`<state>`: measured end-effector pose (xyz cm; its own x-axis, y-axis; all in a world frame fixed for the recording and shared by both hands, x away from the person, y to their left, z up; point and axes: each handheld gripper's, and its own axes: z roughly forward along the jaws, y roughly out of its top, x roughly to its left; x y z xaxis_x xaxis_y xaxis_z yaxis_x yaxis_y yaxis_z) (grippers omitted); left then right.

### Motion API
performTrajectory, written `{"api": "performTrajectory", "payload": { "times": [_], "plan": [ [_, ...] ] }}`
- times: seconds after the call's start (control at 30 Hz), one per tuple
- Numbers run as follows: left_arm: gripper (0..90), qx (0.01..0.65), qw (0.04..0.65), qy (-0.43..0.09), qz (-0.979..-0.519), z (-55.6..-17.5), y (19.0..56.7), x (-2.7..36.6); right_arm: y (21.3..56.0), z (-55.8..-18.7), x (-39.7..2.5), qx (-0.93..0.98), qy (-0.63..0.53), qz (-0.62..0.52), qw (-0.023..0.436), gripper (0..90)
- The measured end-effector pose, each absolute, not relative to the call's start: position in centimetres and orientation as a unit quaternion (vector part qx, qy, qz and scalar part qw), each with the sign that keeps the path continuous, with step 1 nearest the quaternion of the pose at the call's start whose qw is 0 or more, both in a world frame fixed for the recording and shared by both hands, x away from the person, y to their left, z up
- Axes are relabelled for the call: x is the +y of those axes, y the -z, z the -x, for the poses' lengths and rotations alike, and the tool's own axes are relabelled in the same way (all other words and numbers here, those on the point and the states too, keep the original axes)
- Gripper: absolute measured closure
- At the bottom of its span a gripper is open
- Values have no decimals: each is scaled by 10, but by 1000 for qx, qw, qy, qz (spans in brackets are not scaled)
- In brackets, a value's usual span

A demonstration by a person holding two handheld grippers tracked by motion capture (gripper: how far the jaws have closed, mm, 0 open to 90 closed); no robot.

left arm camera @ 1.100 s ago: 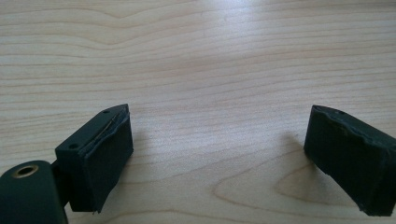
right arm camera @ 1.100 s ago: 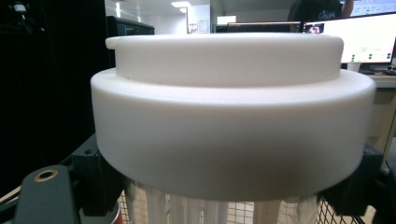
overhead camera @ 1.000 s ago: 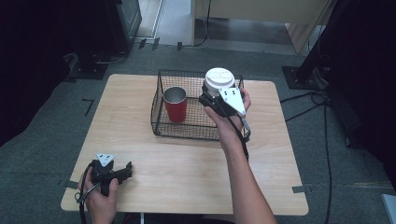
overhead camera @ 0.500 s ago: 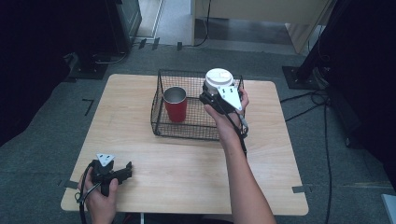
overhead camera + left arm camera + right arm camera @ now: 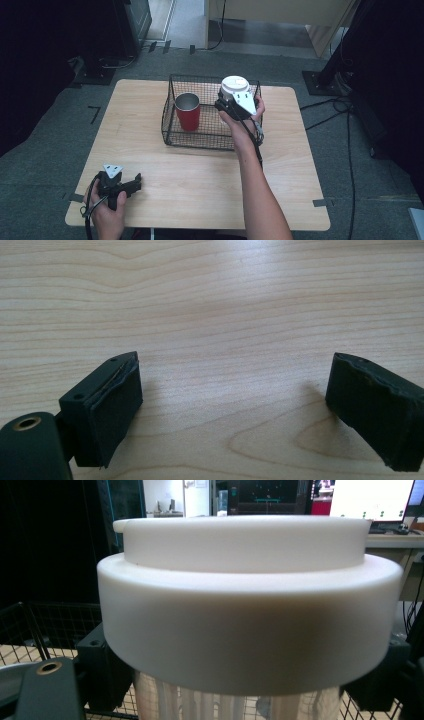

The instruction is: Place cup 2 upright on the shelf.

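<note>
A black wire basket (image 5: 170, 111) stands at the far middle of the wooden table (image 5: 150, 160). A red cup (image 5: 188, 111) with a steel inside stands upright in its left half. My right gripper (image 5: 226, 106) is shut on a clear cup with a white lid (image 5: 234, 86), held over the basket's right half. In the right gripper view the white lid (image 5: 250, 600) looms close, with a black jaw on each side of the clear body. My left gripper (image 5: 131, 183) rests at the table's near left corner, open, with only bare wood (image 5: 230, 340) between its jaws.
A person's right forearm (image 5: 255, 185) reaches across the table's middle right. Cables (image 5: 345, 115) trail on the grey floor to the right. Dark equipment stands beyond the table's far side.
</note>
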<state>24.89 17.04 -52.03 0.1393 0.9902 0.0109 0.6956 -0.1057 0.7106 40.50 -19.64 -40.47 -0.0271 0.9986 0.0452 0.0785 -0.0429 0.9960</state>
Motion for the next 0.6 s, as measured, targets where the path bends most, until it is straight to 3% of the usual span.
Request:
{"api": "performTrajectory", "payload": {
  "times": [0.6],
  "plan": [
    [87, 604, 287, -256, -698, -249, 520, 171, 427, -425, -194, 529, -477, -538, 451, 160]
  ]
}}
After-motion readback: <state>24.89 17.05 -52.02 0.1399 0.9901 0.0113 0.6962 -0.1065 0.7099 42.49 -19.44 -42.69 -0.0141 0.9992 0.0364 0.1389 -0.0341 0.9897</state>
